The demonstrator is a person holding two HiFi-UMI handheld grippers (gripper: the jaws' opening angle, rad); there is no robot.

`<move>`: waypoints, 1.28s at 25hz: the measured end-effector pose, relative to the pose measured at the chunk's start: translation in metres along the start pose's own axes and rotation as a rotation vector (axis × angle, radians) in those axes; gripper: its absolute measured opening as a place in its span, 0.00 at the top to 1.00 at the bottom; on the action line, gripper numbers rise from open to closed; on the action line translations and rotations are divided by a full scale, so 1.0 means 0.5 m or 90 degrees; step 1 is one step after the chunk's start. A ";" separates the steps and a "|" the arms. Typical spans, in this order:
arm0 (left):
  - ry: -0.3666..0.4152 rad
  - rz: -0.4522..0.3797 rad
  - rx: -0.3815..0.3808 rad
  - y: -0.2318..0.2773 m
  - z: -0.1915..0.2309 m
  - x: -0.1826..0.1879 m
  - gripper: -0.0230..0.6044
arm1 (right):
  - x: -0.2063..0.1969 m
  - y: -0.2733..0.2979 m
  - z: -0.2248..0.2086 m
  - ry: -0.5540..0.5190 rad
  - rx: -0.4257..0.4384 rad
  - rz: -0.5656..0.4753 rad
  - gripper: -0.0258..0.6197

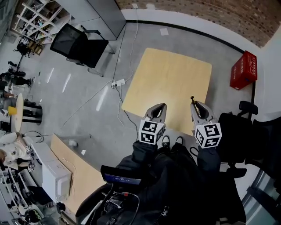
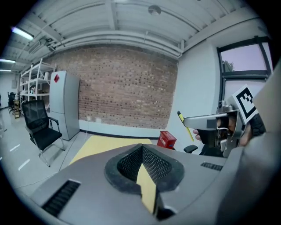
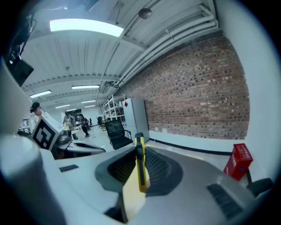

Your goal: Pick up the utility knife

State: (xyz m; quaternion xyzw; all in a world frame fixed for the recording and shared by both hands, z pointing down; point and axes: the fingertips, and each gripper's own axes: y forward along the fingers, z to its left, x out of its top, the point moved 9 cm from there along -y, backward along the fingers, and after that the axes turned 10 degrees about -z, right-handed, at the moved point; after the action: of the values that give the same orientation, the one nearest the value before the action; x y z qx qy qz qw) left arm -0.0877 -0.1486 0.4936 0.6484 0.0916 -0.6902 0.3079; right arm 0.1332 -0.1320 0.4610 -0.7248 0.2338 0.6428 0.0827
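Right gripper view: right claw (image 3: 139, 151) tight on utility knife (image 3: 141, 173), edge-on, sides hidden; left claw (image 2: 142, 151) closed.

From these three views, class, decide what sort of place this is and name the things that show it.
Probably a lab or workshop in an open hall: a long brick wall, open shelves and an office chair.
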 end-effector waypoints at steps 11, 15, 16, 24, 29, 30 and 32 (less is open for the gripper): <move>0.068 -0.102 -0.010 0.006 -0.012 0.139 0.96 | 0.154 -0.033 -0.001 -0.008 -0.001 -0.134 0.86; 0.080 -0.129 -0.010 0.005 -0.010 0.167 0.96 | 0.190 -0.036 0.002 -0.029 0.003 -0.164 0.86; 0.083 -0.135 -0.009 0.005 -0.009 0.175 0.96 | 0.197 -0.036 0.002 -0.031 0.005 -0.169 0.86; 0.103 -0.191 -0.005 -0.008 -0.016 0.233 0.96 | 0.235 -0.056 0.017 -0.062 0.013 -0.208 0.86; 0.110 -0.209 -0.015 -0.018 -0.028 0.257 0.96 | 0.256 -0.066 0.031 -0.080 0.015 -0.226 0.86; 0.110 -0.212 -0.016 -0.019 -0.029 0.261 0.96 | 0.261 -0.068 0.034 -0.085 0.017 -0.229 0.86; 0.112 -0.218 -0.019 -0.020 -0.031 0.267 0.96 | 0.266 -0.070 0.038 -0.093 0.017 -0.233 0.86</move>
State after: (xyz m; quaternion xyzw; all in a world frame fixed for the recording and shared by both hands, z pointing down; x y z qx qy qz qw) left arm -0.0760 -0.1732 0.3615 0.6764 0.2374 -0.6719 0.1862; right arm 0.1407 -0.1242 0.3227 -0.7053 0.0998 0.6648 0.2248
